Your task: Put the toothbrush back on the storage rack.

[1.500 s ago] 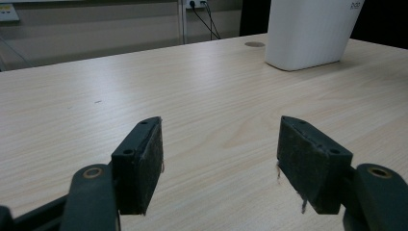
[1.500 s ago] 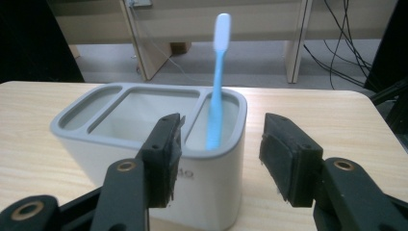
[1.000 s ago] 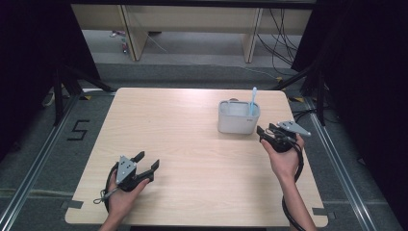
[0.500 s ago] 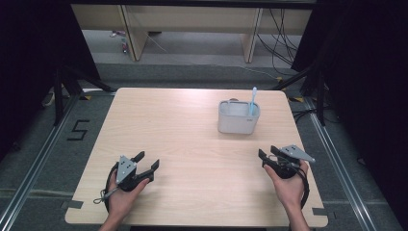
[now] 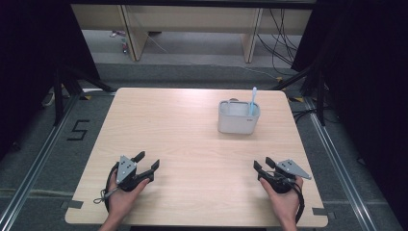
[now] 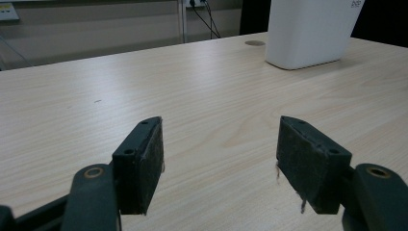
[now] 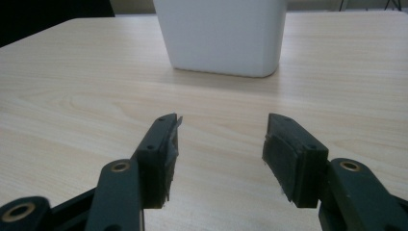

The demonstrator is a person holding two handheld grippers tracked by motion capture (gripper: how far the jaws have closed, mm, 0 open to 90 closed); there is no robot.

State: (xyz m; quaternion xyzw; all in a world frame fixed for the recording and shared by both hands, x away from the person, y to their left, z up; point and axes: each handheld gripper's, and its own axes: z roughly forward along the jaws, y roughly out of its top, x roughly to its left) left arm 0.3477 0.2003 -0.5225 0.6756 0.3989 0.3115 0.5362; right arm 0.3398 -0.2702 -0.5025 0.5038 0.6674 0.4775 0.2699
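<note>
A white rectangular container (image 5: 238, 117) stands upright on the light wooden table (image 5: 192, 125), toward the far right corner and a little in from both the far edge and the right edge. A light blue stick-like utensil (image 5: 252, 101), too small to name more closely, stands in its right end and leans against the rim, its top rising above it. A small round dark mark sits on the surface just behind the container.

In the left gripper view the container (image 6: 312, 30) is seen at the upper right, well beyond the jaws, with bare wood grain between. In the right gripper view it (image 7: 221, 36) stands straight ahead, nearer, with bare surface before it.

The right gripper (image 5: 262, 166) rests near the near right corner, held in the person's right hand (image 5: 284, 202), its jaws spread apart and holding nothing, pointing toward the far left. A grey three-cornered plate (image 5: 292, 169) sits on top of it, and its cable loops at the wrist.

The left gripper (image 5: 147, 161) lies near the near left corner, in the left hand (image 5: 122, 195), jaws likewise parted and empty, pointing toward the far right. It carries its own grey plate (image 5: 126, 167).

Both grippers lie well apart from each other and from the container. On the grey floor (image 5: 43, 159) left of the table, a "5" (image 5: 78, 130) is marked in black.
</note>
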